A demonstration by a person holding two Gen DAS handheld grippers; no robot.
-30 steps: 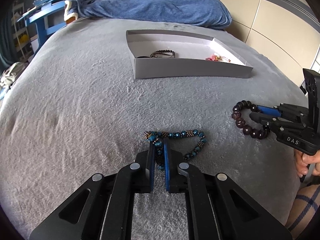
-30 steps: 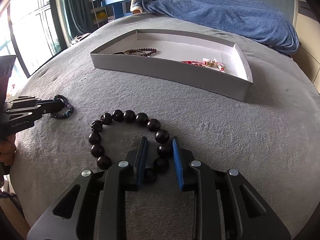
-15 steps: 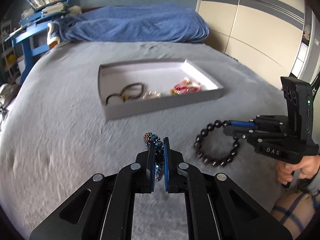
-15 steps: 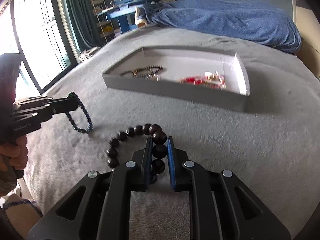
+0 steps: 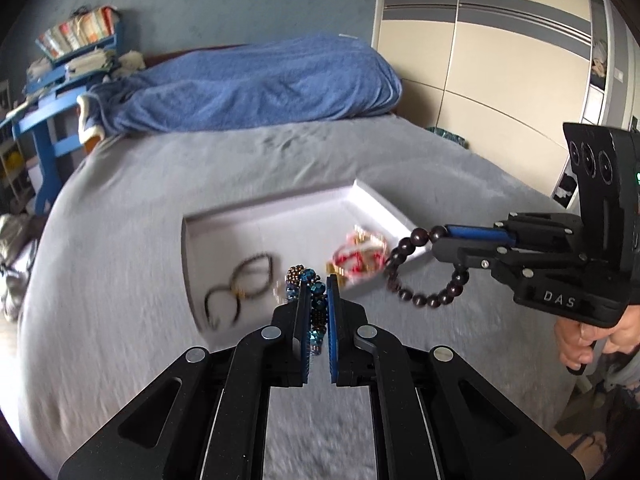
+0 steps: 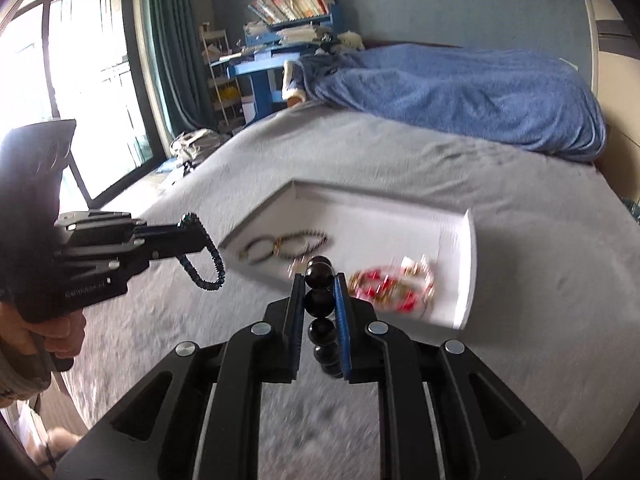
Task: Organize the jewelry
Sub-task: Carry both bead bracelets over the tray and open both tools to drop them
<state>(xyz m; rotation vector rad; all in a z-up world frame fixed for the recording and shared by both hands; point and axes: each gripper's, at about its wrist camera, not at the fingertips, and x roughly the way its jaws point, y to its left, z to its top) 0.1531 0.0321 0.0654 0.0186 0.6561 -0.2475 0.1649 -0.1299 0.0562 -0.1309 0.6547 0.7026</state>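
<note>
My left gripper (image 5: pixel 317 286) is shut on a blue and bronze beaded bracelet (image 5: pixel 310 280) and holds it in the air in front of the white tray (image 5: pixel 224 220). In the right wrist view the same bracelet (image 6: pixel 206 264) hangs from the left gripper (image 6: pixel 192 234). My right gripper (image 6: pixel 318 284) is shut on a dark round-bead bracelet (image 6: pixel 320 304), lifted near the tray's (image 6: pixel 470 260) front wall. In the left wrist view that bracelet (image 5: pixel 420 276) dangles from the right gripper (image 5: pixel 444 236). The tray holds a dark thin bracelet (image 5: pixel 240 284) and a red and gold bracelet (image 5: pixel 360 256).
The tray lies on a grey bed cover (image 5: pixel 120 280). A blue blanket (image 5: pixel 248 84) is heaped at the bed's far end. A blue desk with books (image 6: pixel 280 40) and a window (image 6: pixel 80 80) stand at the left, a wardrobe (image 5: pixel 500 60) at the right.
Both grippers have lifted their bracelets off the bed and moved forward toward the tray. The right jaws closed on the dark beads a second ago.
</note>
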